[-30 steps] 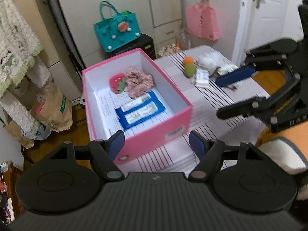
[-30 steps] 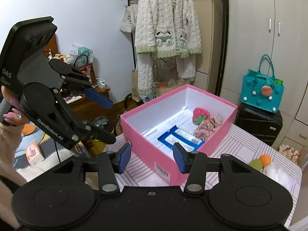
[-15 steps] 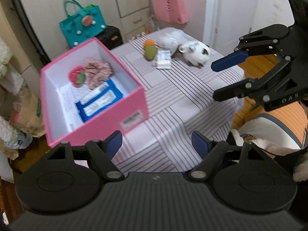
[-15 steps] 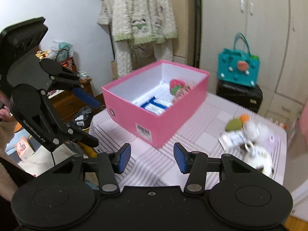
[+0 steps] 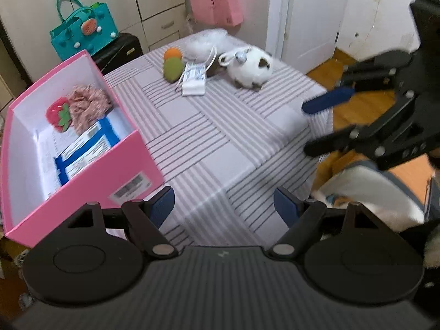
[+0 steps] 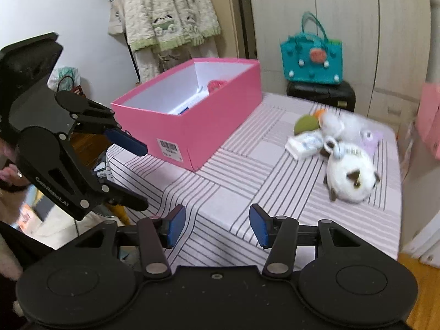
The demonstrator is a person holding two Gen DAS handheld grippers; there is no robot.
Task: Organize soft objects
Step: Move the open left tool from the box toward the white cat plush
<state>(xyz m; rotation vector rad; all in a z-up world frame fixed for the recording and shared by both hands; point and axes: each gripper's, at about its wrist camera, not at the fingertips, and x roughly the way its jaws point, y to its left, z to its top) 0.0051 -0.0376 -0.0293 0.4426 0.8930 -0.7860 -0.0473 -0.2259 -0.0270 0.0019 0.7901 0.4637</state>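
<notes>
A pink box stands at the table's left, holding a strawberry plush, a pink scrunchie and blue tissue packs. At the far end lie a white plush cat, a green-and-orange plush, a white pack and a white fluffy item. My left gripper is open and empty over the near edge. My right gripper is open and empty beyond the table's right edge.
The striped tablecloth covers the table. A teal bag sits on a black suitcase behind. A pink bag hangs by the white door. Clothes hang at the left.
Both grippers have swung right, away from the box and toward the plush items at the far end. Both stay open and empty.
</notes>
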